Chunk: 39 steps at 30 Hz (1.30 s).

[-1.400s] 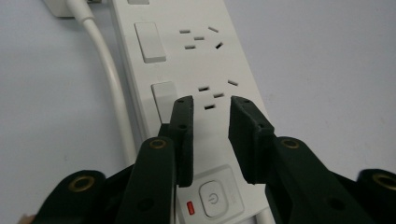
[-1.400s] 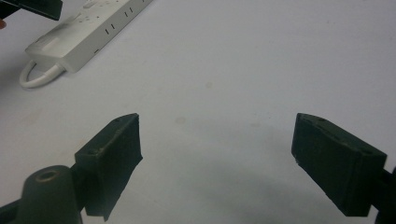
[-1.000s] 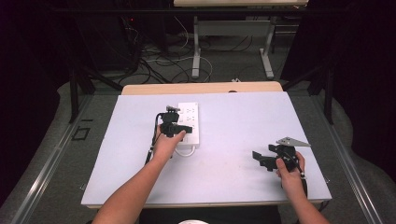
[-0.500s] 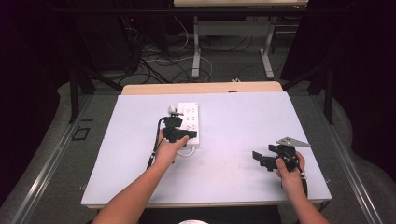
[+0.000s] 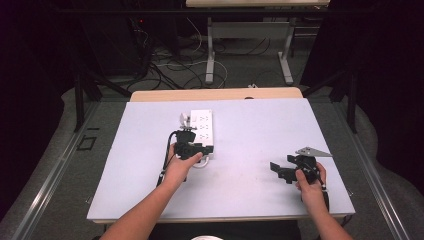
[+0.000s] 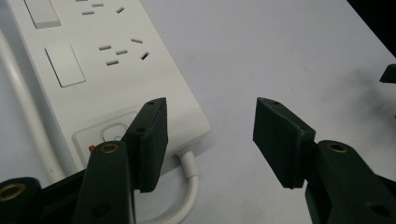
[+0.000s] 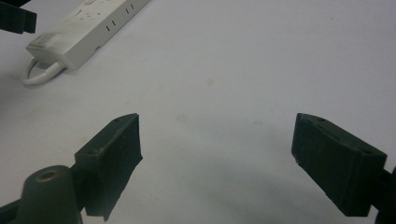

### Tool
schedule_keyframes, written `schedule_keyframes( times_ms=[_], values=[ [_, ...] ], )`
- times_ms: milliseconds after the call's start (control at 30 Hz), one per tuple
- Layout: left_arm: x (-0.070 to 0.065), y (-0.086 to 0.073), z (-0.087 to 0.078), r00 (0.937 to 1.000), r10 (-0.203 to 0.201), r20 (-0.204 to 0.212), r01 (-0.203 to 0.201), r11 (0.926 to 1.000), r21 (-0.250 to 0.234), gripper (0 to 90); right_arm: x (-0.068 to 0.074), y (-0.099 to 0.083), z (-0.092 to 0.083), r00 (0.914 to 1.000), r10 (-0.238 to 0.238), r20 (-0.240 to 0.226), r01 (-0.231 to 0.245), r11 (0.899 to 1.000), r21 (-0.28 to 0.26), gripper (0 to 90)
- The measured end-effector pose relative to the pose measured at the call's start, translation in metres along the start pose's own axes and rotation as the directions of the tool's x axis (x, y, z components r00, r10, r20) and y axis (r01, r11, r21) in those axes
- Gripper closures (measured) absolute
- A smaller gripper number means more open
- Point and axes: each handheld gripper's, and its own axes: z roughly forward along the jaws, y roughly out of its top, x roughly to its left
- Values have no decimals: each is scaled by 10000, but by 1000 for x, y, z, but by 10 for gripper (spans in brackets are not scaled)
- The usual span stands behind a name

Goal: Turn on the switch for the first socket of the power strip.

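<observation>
White rectangular plastic power strip [image 5: 201, 131] seen at frame centre on pale surface [image 5: 260, 125]. Left tool [image 6: 210, 135] at strip's near end, jaws just opened, nothing gripped. Right tool [image 7: 217, 163] wide open, empty, lower right. Judged: release step; withdrawal called for next.

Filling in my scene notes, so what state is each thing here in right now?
Power strip: flat on the table, sockets empty, cord curled at its near end.
Left hand-held gripper: open, jaws just been opening, nothing between them, one jaw over the strip's near end.
Right hand-held gripper: open, empty, over bare table.
</observation>
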Motion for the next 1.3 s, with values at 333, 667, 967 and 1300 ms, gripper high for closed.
schedule_keyframes(
  times_ms=[333,667,967,1300],
  values=[
    [3,-12,-10,9989,421,-187,-423,9990,-125,403,0,0,1,10000,27,-4,-27,10000,21,150],
    [12,-20,-22,9985,507,-197,-511,9984,-228,362,0,0,1,10000,39,30,-39,10000,20,150],
    [22,-28,-35,9982,421,-422,-446,9973,-592,316,0,0,0,10000,16,54,-16,10000,2,150],
    [29,-39,-51,9968,566,-566,-618,9935,-959,256,0,-1,1,10000,52,50,-53,10000,23,150]
  ],
)
